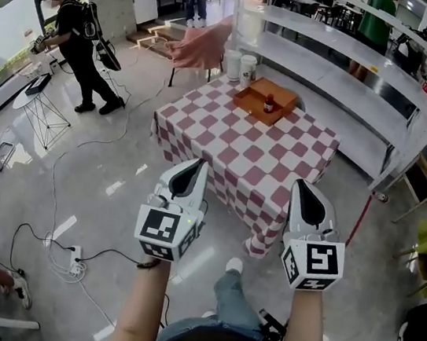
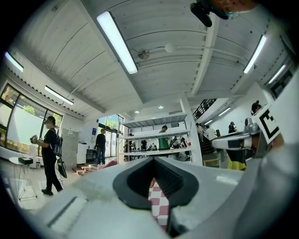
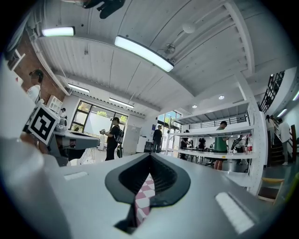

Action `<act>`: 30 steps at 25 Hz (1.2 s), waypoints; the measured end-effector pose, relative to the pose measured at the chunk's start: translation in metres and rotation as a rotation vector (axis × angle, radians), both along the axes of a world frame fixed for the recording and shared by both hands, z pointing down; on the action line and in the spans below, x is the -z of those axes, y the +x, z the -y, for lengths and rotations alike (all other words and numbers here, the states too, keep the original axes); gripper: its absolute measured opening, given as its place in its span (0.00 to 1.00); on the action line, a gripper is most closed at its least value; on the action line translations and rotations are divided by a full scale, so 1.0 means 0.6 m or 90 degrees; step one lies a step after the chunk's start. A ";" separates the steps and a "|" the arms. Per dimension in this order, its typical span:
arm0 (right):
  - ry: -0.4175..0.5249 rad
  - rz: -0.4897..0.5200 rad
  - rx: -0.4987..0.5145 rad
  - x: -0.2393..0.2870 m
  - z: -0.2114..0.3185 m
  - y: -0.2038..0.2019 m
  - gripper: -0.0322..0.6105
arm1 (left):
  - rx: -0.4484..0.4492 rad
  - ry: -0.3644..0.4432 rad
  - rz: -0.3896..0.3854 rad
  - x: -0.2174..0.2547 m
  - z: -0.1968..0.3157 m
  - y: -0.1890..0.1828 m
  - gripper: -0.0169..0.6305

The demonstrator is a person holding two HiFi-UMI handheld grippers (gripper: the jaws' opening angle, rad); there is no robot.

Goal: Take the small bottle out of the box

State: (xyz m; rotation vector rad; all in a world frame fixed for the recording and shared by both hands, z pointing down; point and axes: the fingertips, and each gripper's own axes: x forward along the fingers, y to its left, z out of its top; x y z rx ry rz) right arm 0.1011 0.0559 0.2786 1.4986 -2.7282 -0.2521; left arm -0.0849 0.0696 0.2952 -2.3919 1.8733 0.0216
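Observation:
A small dark bottle with a red cap [image 1: 269, 102] stands upright in an open brown cardboard box [image 1: 285, 94] at the far end of a table with a red-and-white checked cloth [image 1: 232, 149]. Both grippers hover level in front of the table's near corner, well short of the box. My left gripper [image 1: 199, 164] has its jaws together and holds nothing. My right gripper [image 1: 302, 185] is shut and empty too. In the left gripper view the gripper [image 2: 153, 159] shows only checked cloth through its cut-out, as does the gripper [image 3: 150, 156] in the right gripper view.
Two white buckets [image 1: 240, 66] and a pink-draped chair [image 1: 202, 45] stand behind the table. A white shelving rack [image 1: 354, 79] runs along the right. A person in black [image 1: 78, 38] stands far left near a wire stand [image 1: 43, 112]. Cables and a power strip [image 1: 73, 261] lie on the floor.

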 end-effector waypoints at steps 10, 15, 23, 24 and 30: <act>-0.003 -0.009 0.013 -0.020 0.225 -0.062 0.05 | 0.015 -0.008 0.019 -0.023 0.202 -0.055 0.02; -0.005 -0.013 0.008 -0.014 0.363 -0.086 0.05 | 0.012 -0.020 0.018 -0.023 0.337 -0.079 0.02; -0.033 -0.016 -0.023 -0.034 0.559 -0.103 0.05 | 0.005 -0.035 -0.003 -0.028 0.536 -0.107 0.02; -0.037 -0.016 -0.026 -0.037 0.576 -0.105 0.05 | 0.005 -0.037 -0.005 -0.032 0.554 -0.110 0.02; -0.073 -0.009 -0.026 -0.063 0.656 -0.095 0.05 | -0.003 -0.053 -0.021 -0.053 0.637 -0.102 0.02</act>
